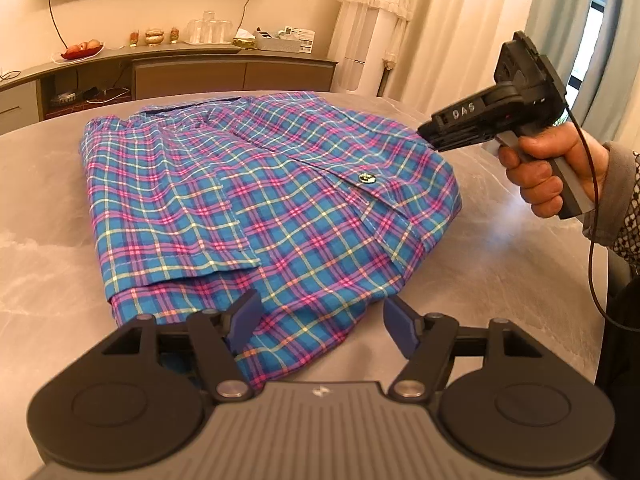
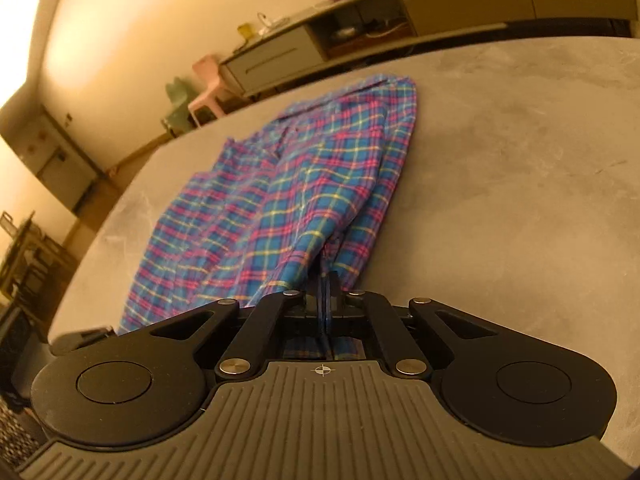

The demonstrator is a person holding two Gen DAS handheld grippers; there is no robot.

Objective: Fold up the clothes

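Right hand-held gripper pinches plaid shirt edge, seemingly; left hand-held gripper gapes empty.

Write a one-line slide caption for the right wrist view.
Right gripper shut on an edge of the plaid shirt, lifting it off the grey table.

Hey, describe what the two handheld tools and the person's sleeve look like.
Left tool: black linkage arms with silver pivots, blue finger pads, round black discs, ribbed grey body with a small crosshair mark. Right tool is built the same; from the side its black body reads "DAS" in white, has a grey handle and a thin dark cable. The sleeve is grey with a black-and-white patterned part.
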